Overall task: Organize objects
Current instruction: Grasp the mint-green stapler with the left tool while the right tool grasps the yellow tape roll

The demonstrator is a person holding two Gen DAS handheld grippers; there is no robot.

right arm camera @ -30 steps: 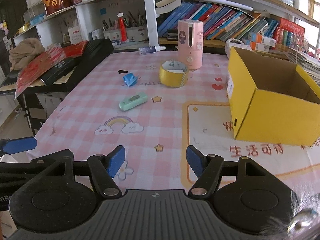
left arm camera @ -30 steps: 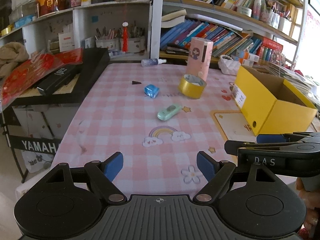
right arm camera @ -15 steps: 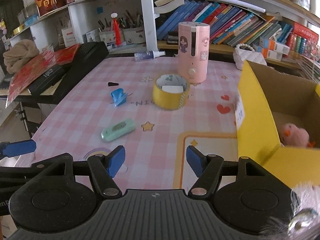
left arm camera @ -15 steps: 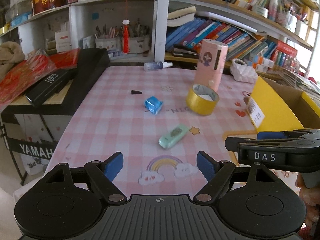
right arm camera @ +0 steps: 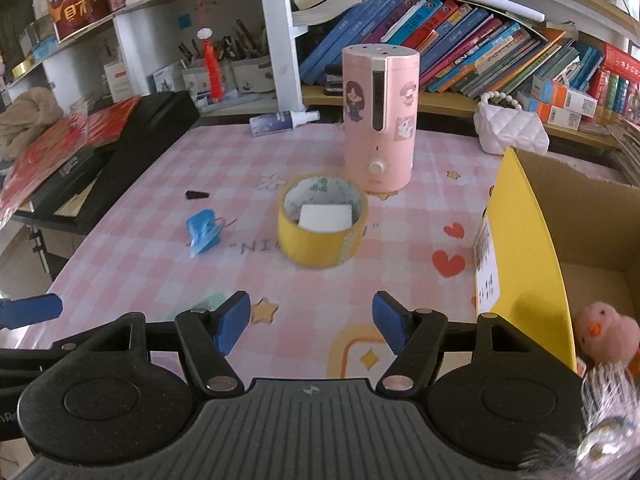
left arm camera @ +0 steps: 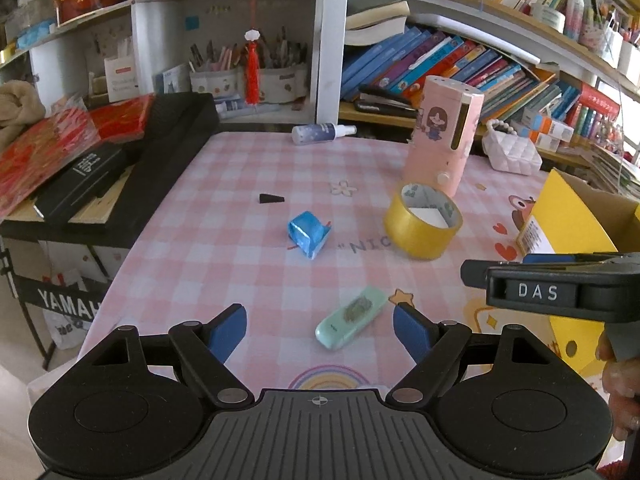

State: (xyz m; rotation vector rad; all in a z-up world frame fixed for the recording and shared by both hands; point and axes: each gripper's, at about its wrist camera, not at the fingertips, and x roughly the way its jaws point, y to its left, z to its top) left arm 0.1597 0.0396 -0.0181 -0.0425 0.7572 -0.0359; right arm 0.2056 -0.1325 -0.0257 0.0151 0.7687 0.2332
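My left gripper [left arm camera: 320,330] is open, and the mint green case [left arm camera: 351,317] lies on the pink checked cloth between its fingertips. A blue foil packet [left arm camera: 308,234] and a yellow tape roll [left arm camera: 422,221] lie farther out. My right gripper [right arm camera: 312,322] is open and empty, a little short of the yellow tape roll [right arm camera: 322,226]. The open yellow box [right arm camera: 528,252] stands at the right with a pink plush chick [right arm camera: 606,334] inside. The blue packet [right arm camera: 202,232] shows left of the roll in the right wrist view.
A pink cylindrical appliance [right arm camera: 380,120] stands behind the roll. A spray bottle [left arm camera: 322,133] lies at the far edge, a small black wedge [left arm camera: 272,199] on the cloth. A black keyboard case [left arm camera: 120,176] borders the left side, and bookshelves run along the back. A white quilted bag [right arm camera: 510,128] sits far right.
Both grippers have moved forward over the table. The mint case now sits between my left fingertips. The tape roll is closer to my right gripper, and the chick in the box has come into view.
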